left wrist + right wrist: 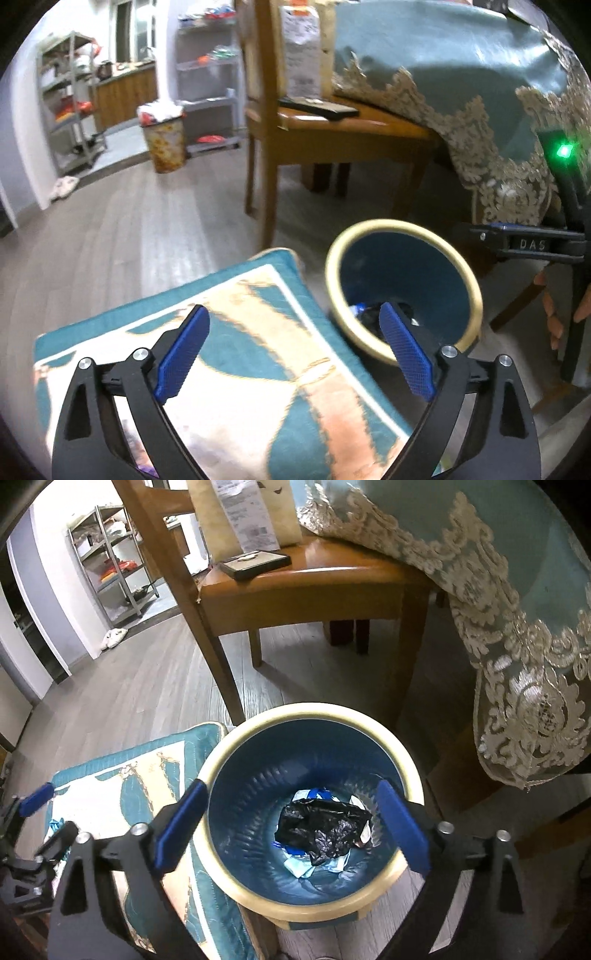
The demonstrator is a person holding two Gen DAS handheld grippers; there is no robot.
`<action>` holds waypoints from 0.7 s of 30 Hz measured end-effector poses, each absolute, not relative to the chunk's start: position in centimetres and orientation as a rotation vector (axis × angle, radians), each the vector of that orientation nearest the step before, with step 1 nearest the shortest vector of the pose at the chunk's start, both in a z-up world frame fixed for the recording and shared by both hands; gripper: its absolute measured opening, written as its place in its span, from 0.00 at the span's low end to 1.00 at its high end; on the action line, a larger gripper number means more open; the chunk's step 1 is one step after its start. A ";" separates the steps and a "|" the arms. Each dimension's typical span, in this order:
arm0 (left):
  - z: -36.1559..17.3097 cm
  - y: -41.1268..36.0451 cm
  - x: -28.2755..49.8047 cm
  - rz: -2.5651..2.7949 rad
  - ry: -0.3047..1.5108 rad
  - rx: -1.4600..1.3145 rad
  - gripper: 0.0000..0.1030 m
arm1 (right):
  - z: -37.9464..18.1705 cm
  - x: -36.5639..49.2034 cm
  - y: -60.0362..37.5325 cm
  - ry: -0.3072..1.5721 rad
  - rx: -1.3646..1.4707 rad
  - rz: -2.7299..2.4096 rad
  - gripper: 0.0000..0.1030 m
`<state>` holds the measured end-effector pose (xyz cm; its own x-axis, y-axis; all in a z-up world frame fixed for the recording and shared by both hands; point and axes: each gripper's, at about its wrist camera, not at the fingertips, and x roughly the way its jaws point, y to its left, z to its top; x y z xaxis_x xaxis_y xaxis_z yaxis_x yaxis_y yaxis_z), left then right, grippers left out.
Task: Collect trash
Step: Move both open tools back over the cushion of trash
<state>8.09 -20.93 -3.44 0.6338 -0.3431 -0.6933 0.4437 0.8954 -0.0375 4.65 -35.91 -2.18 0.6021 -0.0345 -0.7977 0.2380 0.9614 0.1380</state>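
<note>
Crumpled black plastic bag [325, 829], judged light, soft, best pinched at a fold, is seen at bottom of blue cream-rimmed bin [406, 768], twelve o'clock of right gripper [291, 823]; both jaws released, empty.

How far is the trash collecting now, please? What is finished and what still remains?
Done: a crumpled black bag and some blue and white scraps lie at the bottom of the blue bin. In hand: nothing; the right claw above the bin and the left claw over the cushion are both open and empty. Left: no loose trash shows nearby.
</note>
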 end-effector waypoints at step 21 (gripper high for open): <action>-0.9 0.0 4.9 -0.107 0.733 0.046 0.92 | -2.5 9.1 -15.8 0.961 0.150 0.056 0.93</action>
<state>4.90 -0.04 -0.94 0.7382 -0.0817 -0.6696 0.1139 0.9935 0.0043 9.13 -15.83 -2.51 0.5722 0.1138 -0.8122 0.0192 0.9882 0.1520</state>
